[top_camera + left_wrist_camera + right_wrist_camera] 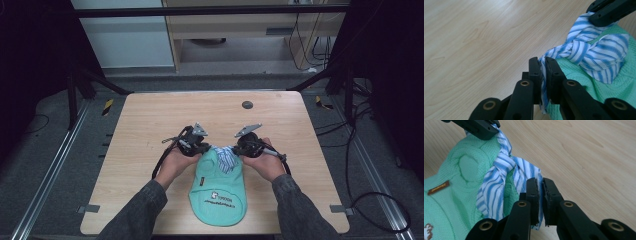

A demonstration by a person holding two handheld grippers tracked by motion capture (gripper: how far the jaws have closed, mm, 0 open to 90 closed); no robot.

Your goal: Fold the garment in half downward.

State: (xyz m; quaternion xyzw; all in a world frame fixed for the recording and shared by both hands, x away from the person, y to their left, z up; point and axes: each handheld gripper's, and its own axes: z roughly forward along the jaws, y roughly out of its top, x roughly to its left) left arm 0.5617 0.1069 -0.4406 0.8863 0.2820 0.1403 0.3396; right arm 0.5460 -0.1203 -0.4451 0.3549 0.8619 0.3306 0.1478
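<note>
A mint-green knitted bib [220, 187] with white print lies on the wooden table [150, 125], its neck end toward the far side. Two blue-and-white striped ties [226, 156] at that end are twisted together into a loose knot [576, 46]. My left gripper [542, 60] is shut on one striped tie end, at the knot's left [206, 148]. My right gripper [540, 181] is shut on the other tie end, at the knot's right [240, 148]. The green knit [456, 170] carries a small brown label [438, 188]. Each gripper view has the other gripper's black jaws at its top edge.
A small dark round disc [247, 105] sits near the table's far edge. Bare wood lies to the left and right of the bib. Black frame bars and cables stand on the floor around the table.
</note>
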